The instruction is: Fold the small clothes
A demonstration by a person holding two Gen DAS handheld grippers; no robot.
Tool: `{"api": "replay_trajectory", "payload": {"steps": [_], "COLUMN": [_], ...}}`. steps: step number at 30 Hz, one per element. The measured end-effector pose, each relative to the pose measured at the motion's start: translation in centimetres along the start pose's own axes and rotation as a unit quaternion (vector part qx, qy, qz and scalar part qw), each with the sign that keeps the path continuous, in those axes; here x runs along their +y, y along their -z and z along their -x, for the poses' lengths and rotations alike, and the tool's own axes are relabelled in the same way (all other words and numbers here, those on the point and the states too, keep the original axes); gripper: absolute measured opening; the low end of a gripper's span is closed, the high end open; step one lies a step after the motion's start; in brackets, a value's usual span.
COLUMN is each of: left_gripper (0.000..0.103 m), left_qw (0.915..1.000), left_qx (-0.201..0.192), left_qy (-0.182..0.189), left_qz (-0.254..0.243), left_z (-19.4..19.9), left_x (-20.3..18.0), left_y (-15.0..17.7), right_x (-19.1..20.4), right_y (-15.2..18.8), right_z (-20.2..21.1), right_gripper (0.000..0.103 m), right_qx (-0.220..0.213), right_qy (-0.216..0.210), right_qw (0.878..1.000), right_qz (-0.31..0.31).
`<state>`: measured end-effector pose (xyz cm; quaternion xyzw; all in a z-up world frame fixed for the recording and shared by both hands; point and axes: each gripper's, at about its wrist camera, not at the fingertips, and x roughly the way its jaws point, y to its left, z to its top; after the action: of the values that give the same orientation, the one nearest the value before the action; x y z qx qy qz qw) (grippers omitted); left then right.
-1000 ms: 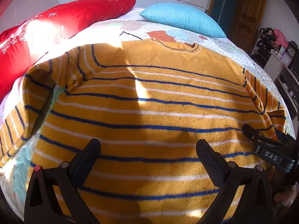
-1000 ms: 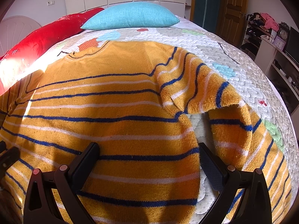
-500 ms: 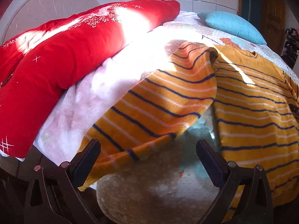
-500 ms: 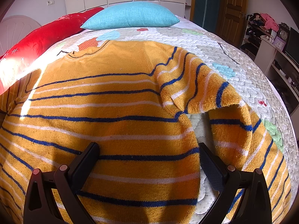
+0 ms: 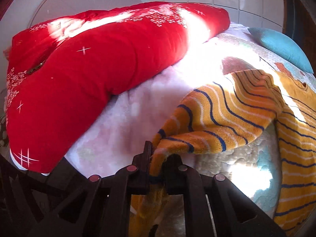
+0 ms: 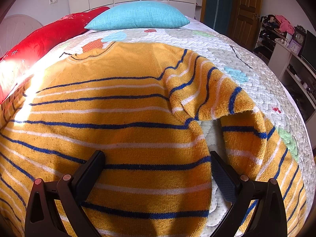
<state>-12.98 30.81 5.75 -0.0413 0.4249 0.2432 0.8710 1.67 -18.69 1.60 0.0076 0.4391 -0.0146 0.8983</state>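
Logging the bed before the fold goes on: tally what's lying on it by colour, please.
Orange striped sweater: 1
Red pillow: 1
Turquoise pillow: 1
Total: 3, all on the quilted bedspread.

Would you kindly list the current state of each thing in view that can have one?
Orange knitted sweater with blue and white stripes: spread flat on the quilted bedspread, unfolded.
Its left sleeve: cuff pinched and lifted.
Its right sleeve: bent, lying on the bedspread.
Left gripper: shut on the cuff.
Right gripper: open, over the sweater.
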Motion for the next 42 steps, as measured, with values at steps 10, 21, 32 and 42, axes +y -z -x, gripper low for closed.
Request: {"api": "replay_trajectory", "payload": {"steps": [10,21,32,42], "left_gripper": [0.046,0.095,0.095,0.095], "left_qw": [0.9966,0.9791,0.9667,0.9625], "left_qx": [-0.032,-0.147,-0.099,-0.071], "left_qy": [0.000,0.135,0.221,0.232], "left_qz": [0.076,0.037,-0.083,-0.122], "left_z": [4.8,14.3,13.3,13.6], "left_x": [0.9,-9.4,-21.4,-25.2], "left_y": [0.6,-0.9,2.2,3.7], "right_x": [-0.1,-2.7,-20.5,-20.5], "right_y": [-0.1,0.2,3.8,5.9], "right_z": [-0.1,4.0,5.8,7.4], "right_gripper": [0.103,0.084,0.095,0.015], "right_qx": [0.002,-0.014,0.015,0.018], "right_qy": [-0.006,-0.094,0.047,-0.083], "right_qw": [1.000,0.995,0.989,0.985], "right_qz": [-0.005,-0.033,-0.140,-0.147]}}
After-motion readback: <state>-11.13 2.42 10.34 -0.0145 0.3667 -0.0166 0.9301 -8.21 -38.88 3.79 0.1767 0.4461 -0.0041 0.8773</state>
